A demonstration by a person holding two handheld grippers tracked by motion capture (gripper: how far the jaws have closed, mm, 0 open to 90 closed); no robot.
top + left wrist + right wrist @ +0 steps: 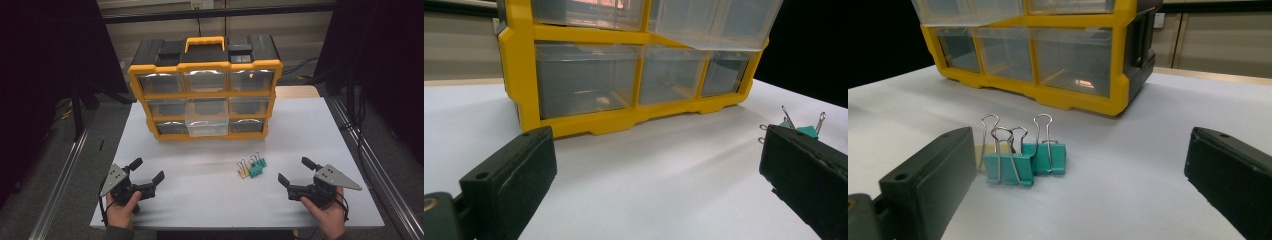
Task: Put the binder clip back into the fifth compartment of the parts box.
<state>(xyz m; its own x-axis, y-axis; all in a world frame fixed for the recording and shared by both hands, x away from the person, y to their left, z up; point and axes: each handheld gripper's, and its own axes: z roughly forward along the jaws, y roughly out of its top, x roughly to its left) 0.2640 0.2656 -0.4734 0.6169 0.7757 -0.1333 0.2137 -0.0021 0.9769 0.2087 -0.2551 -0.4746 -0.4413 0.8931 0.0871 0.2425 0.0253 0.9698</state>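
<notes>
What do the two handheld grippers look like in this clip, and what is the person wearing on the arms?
Both the left gripper and the right gripper are black, with two blocky jaws and a grey three-cornered plate on top. A dark cable trails from each. Dark sleeve cuffs show at the wrists.

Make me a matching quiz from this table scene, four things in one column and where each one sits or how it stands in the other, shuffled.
Things:
1. yellow and black plastic drawer cabinet
2. clear plastic middle drawer
3. teal and yellow metal binder clips
4. left tongs

Descriptions:
A. lying on the white table, nearer the right hand
B. pulled partly out
C. standing at the far side of the table
D. open, holding nothing

Pairs: 1-C, 2-B, 3-A, 4-D
</notes>
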